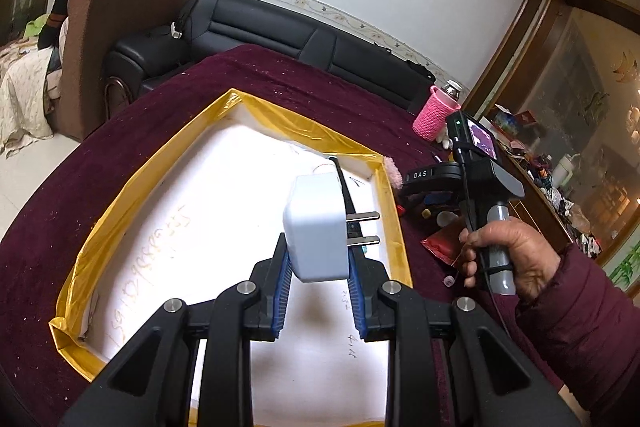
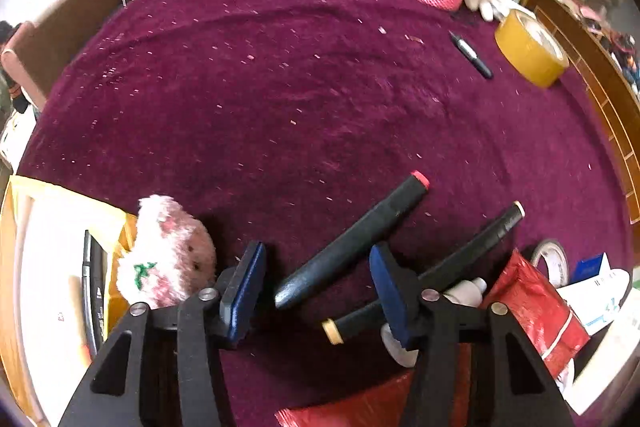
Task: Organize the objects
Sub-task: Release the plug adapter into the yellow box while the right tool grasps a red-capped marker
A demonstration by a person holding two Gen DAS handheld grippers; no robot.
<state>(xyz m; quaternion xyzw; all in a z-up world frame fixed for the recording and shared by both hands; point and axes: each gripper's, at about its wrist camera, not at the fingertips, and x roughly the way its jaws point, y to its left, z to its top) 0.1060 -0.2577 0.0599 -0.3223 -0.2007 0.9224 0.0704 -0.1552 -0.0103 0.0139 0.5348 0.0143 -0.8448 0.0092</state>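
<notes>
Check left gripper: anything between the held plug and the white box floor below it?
Nothing visible. The left gripper holds the white plug adapter above the foam box; below it the floor is bare, with a dark pen-like item lying beyond.

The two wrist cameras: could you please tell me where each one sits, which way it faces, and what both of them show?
Left wrist: on the left gripper, looking along its fingers at the charger it holds above the tray; the right hand shows.
Right wrist: on the right gripper, facing down at a marker between its open fingers; no hand shows.
Shared: the tablecloth, pink bottle, plush toy, tray and sofa.
</notes>
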